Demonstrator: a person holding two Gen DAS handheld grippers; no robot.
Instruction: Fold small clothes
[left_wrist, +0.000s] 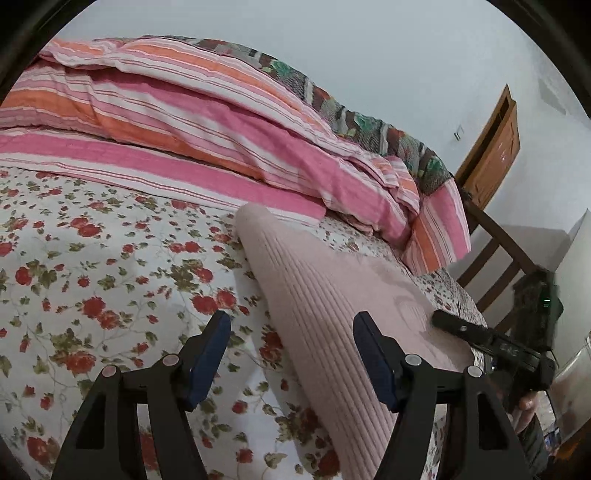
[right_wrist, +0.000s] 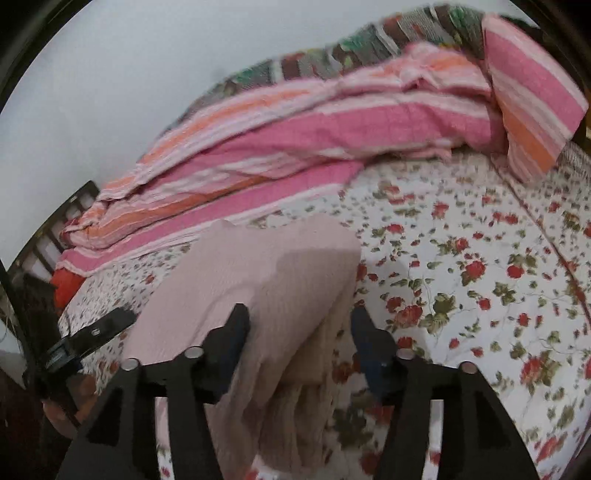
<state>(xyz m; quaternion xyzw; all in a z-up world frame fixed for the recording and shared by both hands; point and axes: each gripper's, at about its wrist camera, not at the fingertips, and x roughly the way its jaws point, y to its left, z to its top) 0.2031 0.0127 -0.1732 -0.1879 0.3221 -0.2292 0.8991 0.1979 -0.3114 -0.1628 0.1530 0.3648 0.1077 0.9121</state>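
Observation:
A pale pink ribbed garment (left_wrist: 332, 295) lies folded lengthwise on the floral bedsheet (left_wrist: 92, 258). My left gripper (left_wrist: 291, 332) hovers open over the garment's left edge, one finger above the sheet and the other above the cloth, with nothing pressed. At the garment's right side my right gripper (left_wrist: 448, 323) shows, held by a hand. In the right wrist view the garment (right_wrist: 258, 266) is bunched and doubled between the spread fingers of the right gripper (right_wrist: 300, 323), whose pads stand apart from the cloth. My left gripper (right_wrist: 118, 319) appears at the far left.
A pink and orange striped quilt (left_wrist: 184, 129) is heaped along the back of the bed, with a striped pillow (right_wrist: 528, 92) and a patterned blanket (left_wrist: 369, 125) behind it. A wooden bed frame (left_wrist: 498, 240) and a door (left_wrist: 491, 147) stand to the right.

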